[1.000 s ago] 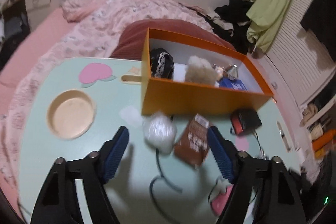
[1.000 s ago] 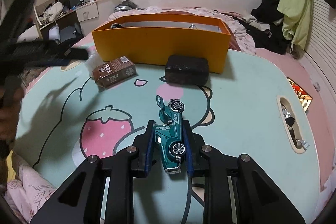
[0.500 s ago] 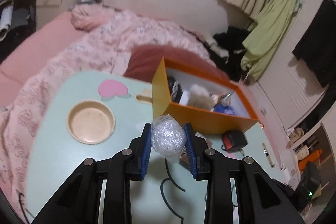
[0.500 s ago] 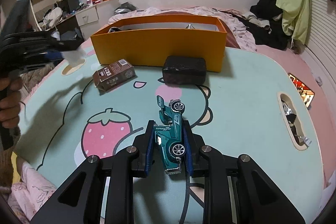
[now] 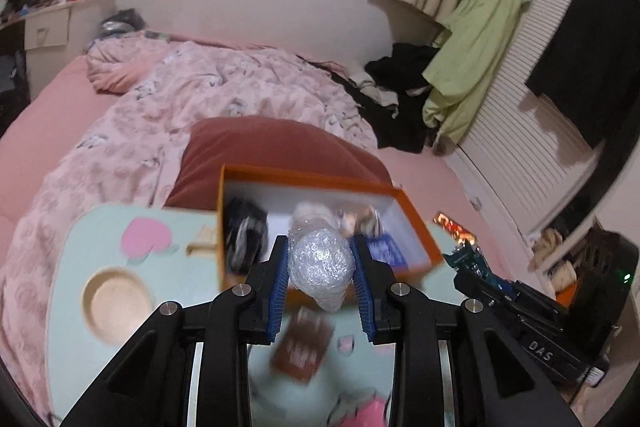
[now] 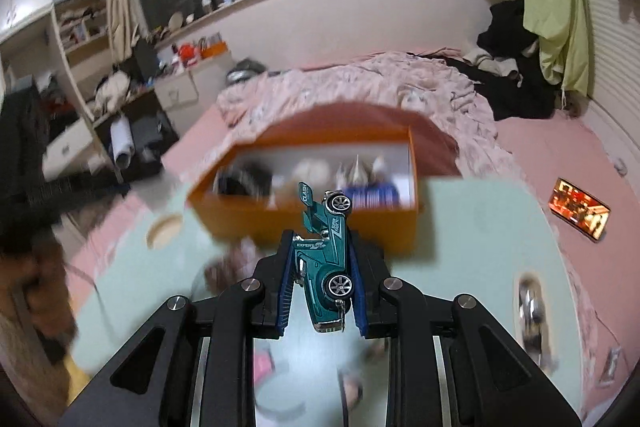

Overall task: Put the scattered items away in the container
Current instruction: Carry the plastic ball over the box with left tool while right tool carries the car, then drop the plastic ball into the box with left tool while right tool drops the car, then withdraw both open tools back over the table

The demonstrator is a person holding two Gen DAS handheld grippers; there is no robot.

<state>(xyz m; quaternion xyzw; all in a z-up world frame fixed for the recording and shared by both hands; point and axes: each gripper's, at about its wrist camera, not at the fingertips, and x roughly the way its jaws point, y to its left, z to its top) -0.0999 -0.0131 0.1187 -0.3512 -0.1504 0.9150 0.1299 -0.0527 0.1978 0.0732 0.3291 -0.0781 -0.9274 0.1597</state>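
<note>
My left gripper (image 5: 322,263) is shut on a crinkled clear-wrapped white ball (image 5: 322,263), held up in the air in front of the orange box (image 5: 416,223). My right gripper (image 6: 322,267) is shut on a teal toy car (image 6: 325,259), also lifted above the table, with the orange box (image 6: 316,223) just beyond it. The box holds a dark bundle, a fluffy beige thing and a blue packet. A brown carton (image 5: 301,349) lies blurred on the mint table (image 5: 72,275) below the ball. The other gripper with the car (image 5: 472,263) shows at the right of the left wrist view.
The table has a round wooden recess (image 5: 114,301) at its left and a slot (image 6: 530,301) at its right. Behind the box lie a dark red cushion (image 5: 260,143) and a pink bed with a rumpled duvet (image 5: 192,95). A hand (image 6: 36,283) shows at the left.
The left jaws closed on the wrapped ball and lifted it off the table toward the box. The right gripper rose with the car, which tilted, and the box now looks nearer.
</note>
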